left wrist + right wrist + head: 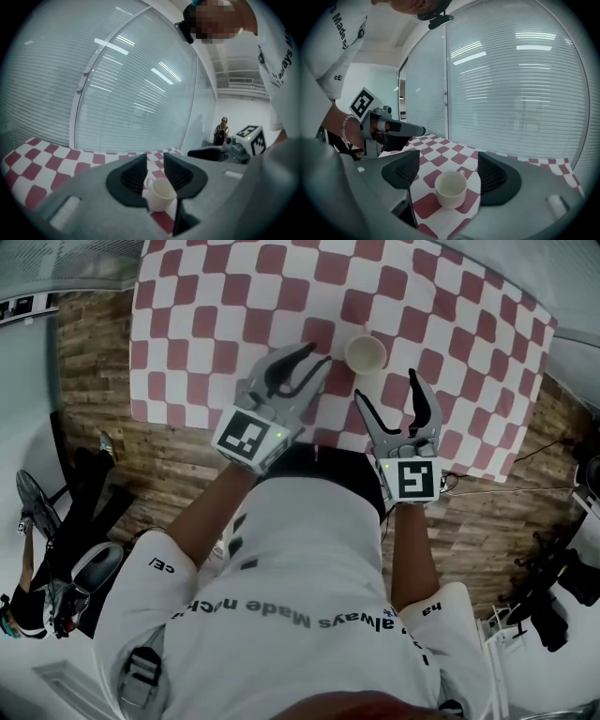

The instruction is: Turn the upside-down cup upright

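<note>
**Q:** Where is the cup, and what are the grippers holding?

**A:** The white cup (366, 352) stands on the checked tablecloth (234, 306), near its front edge. It is just ahead of both grippers, and neither touches it. The left gripper (319, 354) has its jaws together on nothing. The right gripper (386, 385) has its jaws wide apart, with the cup framed beyond them and the pads clear of it.

**Q:** How do you do this step well?

**A:** Check the cup first. Its wider end and hollow appear to face up, so it may already be upright. If it is, hold both grippers off it, especially off the handle on its far side. If you judge it inverted, bring the right jaws level around the wall and close squarely. Lift it clear of the cloth before you roll your wrist.
</note>
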Action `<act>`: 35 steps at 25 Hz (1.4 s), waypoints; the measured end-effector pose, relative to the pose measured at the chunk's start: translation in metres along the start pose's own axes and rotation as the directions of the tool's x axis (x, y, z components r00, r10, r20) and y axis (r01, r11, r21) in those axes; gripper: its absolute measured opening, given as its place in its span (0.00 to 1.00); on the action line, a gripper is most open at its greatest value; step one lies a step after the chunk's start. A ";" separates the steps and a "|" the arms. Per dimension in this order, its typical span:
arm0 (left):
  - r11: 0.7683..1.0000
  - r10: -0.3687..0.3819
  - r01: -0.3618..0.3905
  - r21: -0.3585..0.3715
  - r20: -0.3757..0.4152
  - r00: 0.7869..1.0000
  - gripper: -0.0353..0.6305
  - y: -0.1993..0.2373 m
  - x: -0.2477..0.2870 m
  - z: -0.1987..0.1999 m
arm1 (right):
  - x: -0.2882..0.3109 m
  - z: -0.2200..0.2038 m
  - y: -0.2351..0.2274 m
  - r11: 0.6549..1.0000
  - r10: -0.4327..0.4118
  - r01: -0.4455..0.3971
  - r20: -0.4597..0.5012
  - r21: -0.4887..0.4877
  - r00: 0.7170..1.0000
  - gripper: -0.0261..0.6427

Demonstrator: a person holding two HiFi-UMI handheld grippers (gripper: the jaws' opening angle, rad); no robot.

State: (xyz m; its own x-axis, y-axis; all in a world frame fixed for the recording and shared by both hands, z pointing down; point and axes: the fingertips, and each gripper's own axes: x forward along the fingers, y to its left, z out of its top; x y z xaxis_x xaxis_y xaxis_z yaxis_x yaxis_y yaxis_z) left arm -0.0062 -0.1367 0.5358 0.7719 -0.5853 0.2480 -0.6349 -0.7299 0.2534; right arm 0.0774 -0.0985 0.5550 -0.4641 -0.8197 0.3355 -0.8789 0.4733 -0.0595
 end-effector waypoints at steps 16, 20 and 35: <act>1.000 -0.001 0.000 -0.014 -0.046 0.999 0.22 0.026 0.034 -0.065 | 0.059 -0.083 -0.012 0.999 0.009 -0.007 -0.052 0.045 0.999 0.69; 1.000 -0.008 0.007 -0.008 -0.042 0.999 0.22 0.032 0.038 -0.078 | 0.068 -0.100 -0.011 0.999 0.022 -0.020 -0.071 0.036 0.997 0.69; 1.000 0.020 -0.021 -0.020 -0.057 0.998 0.22 0.045 0.030 -0.089 | 0.086 -0.104 -0.014 0.999 0.007 -0.005 -0.054 0.037 0.999 0.65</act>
State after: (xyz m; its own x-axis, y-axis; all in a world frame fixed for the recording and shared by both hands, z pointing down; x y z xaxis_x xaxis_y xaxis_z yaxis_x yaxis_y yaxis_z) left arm -0.0142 -0.1557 0.6379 0.7563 -0.5786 0.3054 -0.6513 -0.7103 0.2669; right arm 0.0613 -0.1426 0.6821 -0.4638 -0.7977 0.3854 -0.8799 0.4654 -0.0957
